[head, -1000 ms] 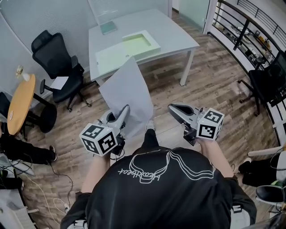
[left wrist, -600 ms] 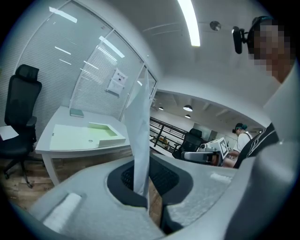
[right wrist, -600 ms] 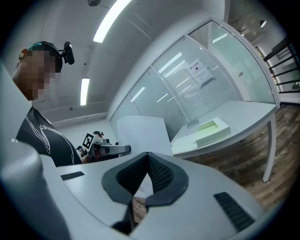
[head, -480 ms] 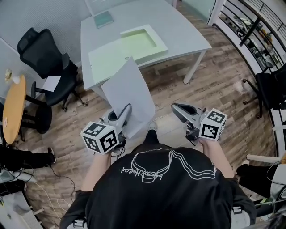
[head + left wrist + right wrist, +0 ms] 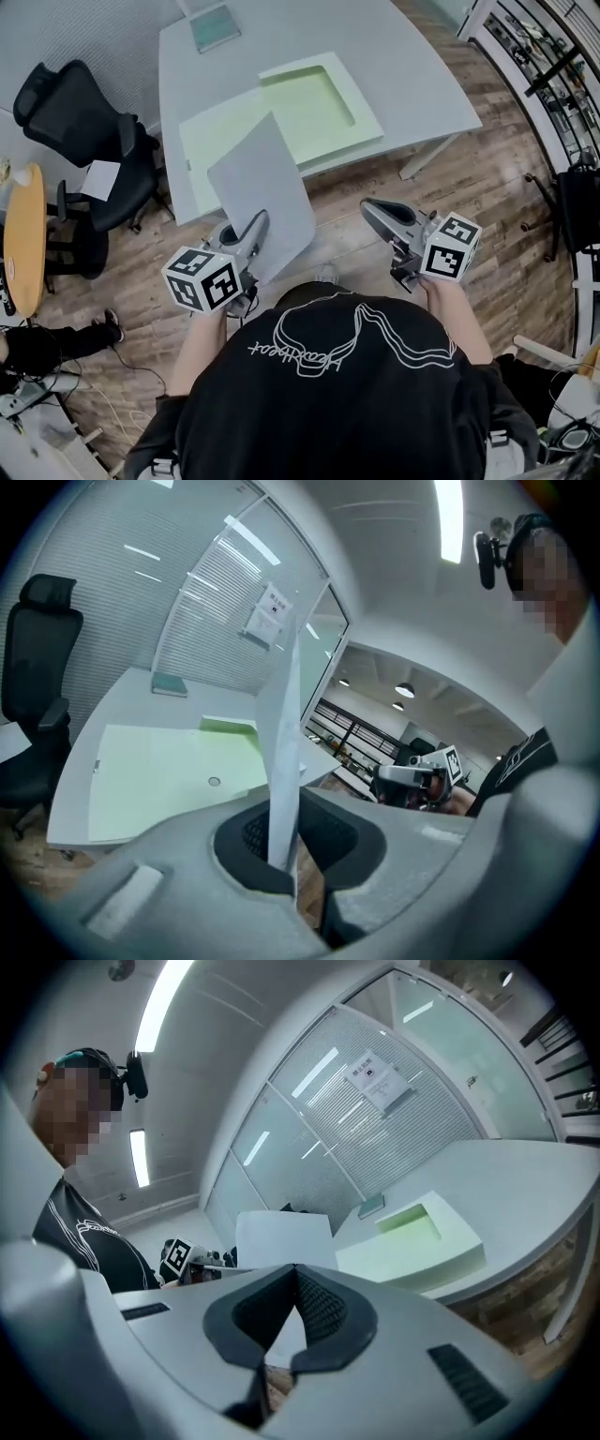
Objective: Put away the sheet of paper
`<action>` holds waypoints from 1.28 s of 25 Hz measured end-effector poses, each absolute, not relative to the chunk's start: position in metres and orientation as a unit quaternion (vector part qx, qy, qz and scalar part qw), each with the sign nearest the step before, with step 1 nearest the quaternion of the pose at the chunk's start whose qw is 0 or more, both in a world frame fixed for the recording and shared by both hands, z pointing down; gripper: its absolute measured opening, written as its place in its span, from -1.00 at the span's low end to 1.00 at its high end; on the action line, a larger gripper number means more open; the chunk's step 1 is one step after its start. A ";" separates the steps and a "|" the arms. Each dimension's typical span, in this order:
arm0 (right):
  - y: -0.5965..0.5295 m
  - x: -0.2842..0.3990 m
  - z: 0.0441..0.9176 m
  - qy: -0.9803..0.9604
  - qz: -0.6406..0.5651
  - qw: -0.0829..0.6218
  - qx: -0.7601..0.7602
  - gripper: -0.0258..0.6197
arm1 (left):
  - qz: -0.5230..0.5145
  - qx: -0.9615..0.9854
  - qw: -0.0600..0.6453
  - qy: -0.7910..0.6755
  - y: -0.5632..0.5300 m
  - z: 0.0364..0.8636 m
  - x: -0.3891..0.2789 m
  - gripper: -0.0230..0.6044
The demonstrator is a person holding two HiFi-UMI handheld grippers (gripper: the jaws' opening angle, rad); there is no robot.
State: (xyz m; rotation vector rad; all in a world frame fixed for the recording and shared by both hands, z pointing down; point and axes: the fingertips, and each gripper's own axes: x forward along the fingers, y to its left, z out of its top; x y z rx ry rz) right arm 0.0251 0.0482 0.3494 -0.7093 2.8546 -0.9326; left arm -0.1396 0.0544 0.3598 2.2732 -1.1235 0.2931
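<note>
Pinching the sheet of paper (image 5: 255,187) by its lower edge, our left tongs (image 5: 253,228) are clamped on it, with the dark ribbed pads pressed against both faces. The sheet is thin, smooth and pale grey-white, a plain rectangle standing up from the tongs. In the head view its top corner overlaps the near side of the counter (image 5: 412,66). Our right tongs (image 5: 372,208) are closed with nothing between them. Their textured black pads meet at the tips, well apart from the paper. On the matte, light grey counter lies a pale green box (image 5: 323,103) with a shallow rectangular recess. Just beside it, to the left, is a flat pale green panel (image 5: 208,141). A small teal pad (image 5: 214,26) sits at the far edge. Below us runs a wood-plank floor (image 5: 487,178), and a black office chair (image 5: 75,108) stands left of the counter.
</note>
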 end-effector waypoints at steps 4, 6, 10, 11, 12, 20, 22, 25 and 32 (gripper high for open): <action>0.013 0.016 0.342 0.928 -0.297 0.032 -0.223 -0.89 | 0.112 0.847 0.288 -0.432 0.018 0.356 -0.153 -0.89; 0.005 0.014 0.341 0.928 -0.297 0.036 -0.220 -0.89 | 0.113 0.848 0.282 -0.434 0.009 0.352 -0.156 -0.89; -0.005 0.016 0.336 0.930 -0.295 0.048 -0.212 -0.89 | 0.112 0.847 0.273 -0.443 -0.002 0.344 -0.159 -0.89; -0.007 0.017 0.335 0.931 -0.295 0.048 -0.210 -0.89 | 0.112 0.846 0.271 -0.446 -0.004 0.342 -0.160 -0.89; -0.009 0.018 0.334 0.932 -0.294 0.048 -0.208 -0.89 | 0.111 0.844 0.269 -0.450 -0.006 0.341 -0.160 -0.89; -0.041 0.019 0.337 0.932 -0.307 0.046 -0.185 -0.89 | 0.111 0.826 0.270 -0.482 -0.034 0.338 -0.174 -0.89; -0.053 0.017 0.335 0.933 -0.308 0.043 -0.181 -0.89 | 0.110 0.822 0.275 -0.487 -0.045 0.340 -0.179 -0.89; -0.070 0.016 0.334 0.934 -0.309 0.040 -0.175 -0.89 | 0.106 0.816 0.285 -0.491 -0.062 0.342 -0.185 -0.89; -0.102 0.016 0.341 0.927 -0.340 0.047 -0.153 -0.89 | 0.089 0.804 0.302 -0.504 -0.094 0.345 -0.193 -0.89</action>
